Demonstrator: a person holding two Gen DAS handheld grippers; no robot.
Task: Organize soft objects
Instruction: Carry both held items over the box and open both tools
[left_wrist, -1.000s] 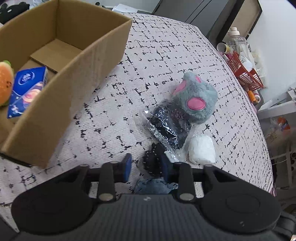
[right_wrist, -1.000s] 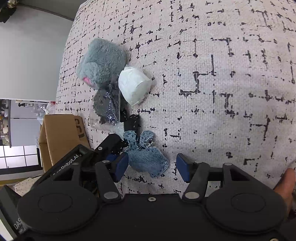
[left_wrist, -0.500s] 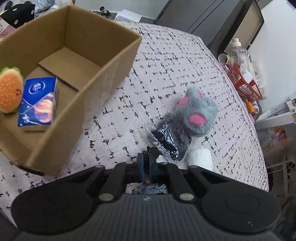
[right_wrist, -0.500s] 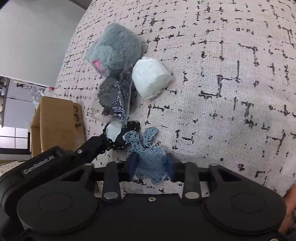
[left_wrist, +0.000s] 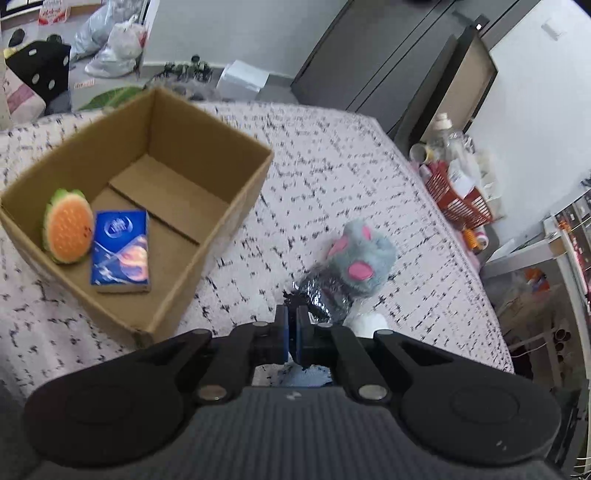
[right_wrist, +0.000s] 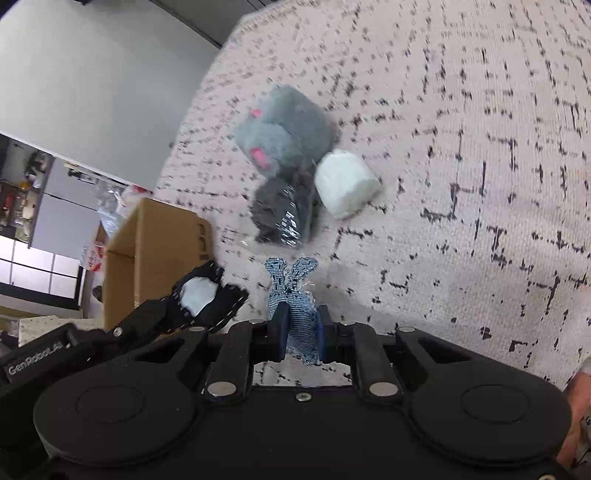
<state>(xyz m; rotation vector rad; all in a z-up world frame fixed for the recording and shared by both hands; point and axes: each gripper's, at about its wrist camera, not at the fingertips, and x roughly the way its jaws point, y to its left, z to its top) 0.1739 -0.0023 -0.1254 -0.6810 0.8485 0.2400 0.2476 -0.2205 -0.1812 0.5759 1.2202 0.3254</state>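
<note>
The cardboard box (left_wrist: 207, 206) sits ahead and to the left of the left gripper (left_wrist: 291, 328) on the patterned bedcover (left_wrist: 332, 177). It already holds a burger-shaped plush (left_wrist: 68, 230) and a blue tissue pack (left_wrist: 120, 256), so part of the sorting looks done, with most of its floor bare.

Ahead and slightly right of the left gripper, well outside the box, lies the grey plush with pink pads (left_wrist: 360, 258). A dark item in crinkly clear wrap (left_wrist: 325, 297) touches it on the near side, and a white soft roll (right_wrist: 347, 186) lies just beside both. These three appear to be left for later.

The right gripper (right_wrist: 301, 326) has just been closing and now pinches a small denim plush (right_wrist: 295, 291), whose two ears stick out past the fingertips.

The left gripper is clamped tight on a small black-and-white stitched piece (right_wrist: 201, 295), seen to the left of the right gripper, near the box.

With both pieces gripped, carrying them over the box comes next, judging by the layout.
</note>
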